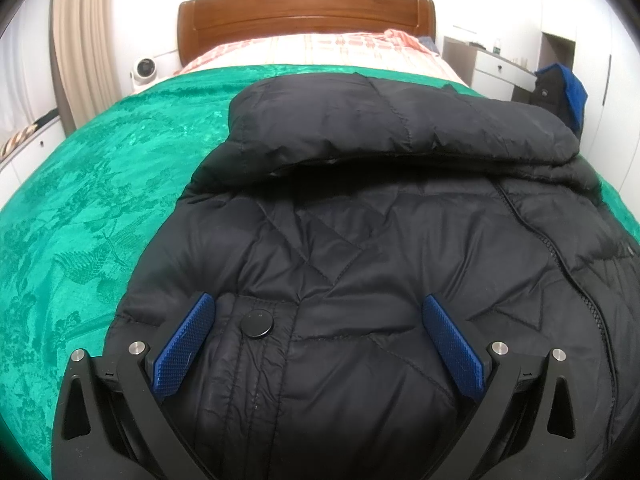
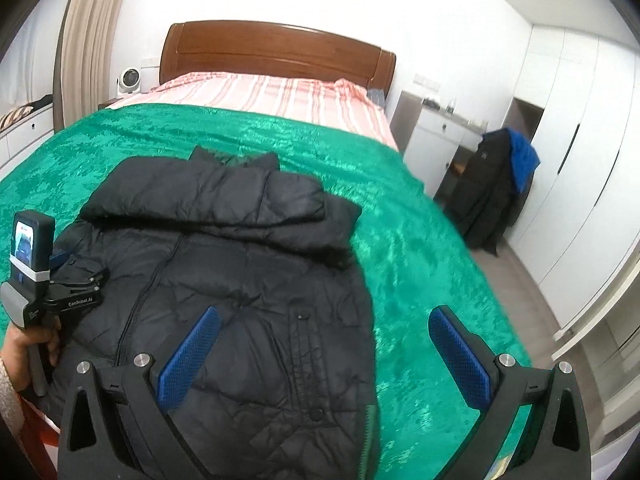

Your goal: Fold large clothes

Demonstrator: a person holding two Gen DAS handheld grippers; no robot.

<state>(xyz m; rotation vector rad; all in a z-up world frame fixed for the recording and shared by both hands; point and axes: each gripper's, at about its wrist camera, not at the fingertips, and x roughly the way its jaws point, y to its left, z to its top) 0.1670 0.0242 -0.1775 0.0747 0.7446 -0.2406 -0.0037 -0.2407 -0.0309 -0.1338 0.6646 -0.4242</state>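
A black quilted down jacket (image 1: pixel 360 240) lies flat on the green bedspread (image 1: pixel 80 208), its sleeve folded across the chest near the collar. My left gripper (image 1: pixel 318 308) hovers open just above the jacket's lower front, its blue pads either side of a black snap button (image 1: pixel 257 323). In the right wrist view the jacket (image 2: pixel 224 264) fills the left half, and my right gripper (image 2: pixel 324 320) is open over its right edge, holding nothing. The left gripper's body (image 2: pixel 48 280) and the hand holding it show at the far left.
The bed has a wooden headboard (image 2: pixel 276 52) and a pink striped sheet (image 2: pixel 260 92). A white nightstand (image 2: pixel 436 136) and a chair draped with a black and blue coat (image 2: pixel 496 184) stand to the right, beside white wardrobes (image 2: pixel 572 160). A small white fan (image 2: pixel 129 79) sits at the far left.
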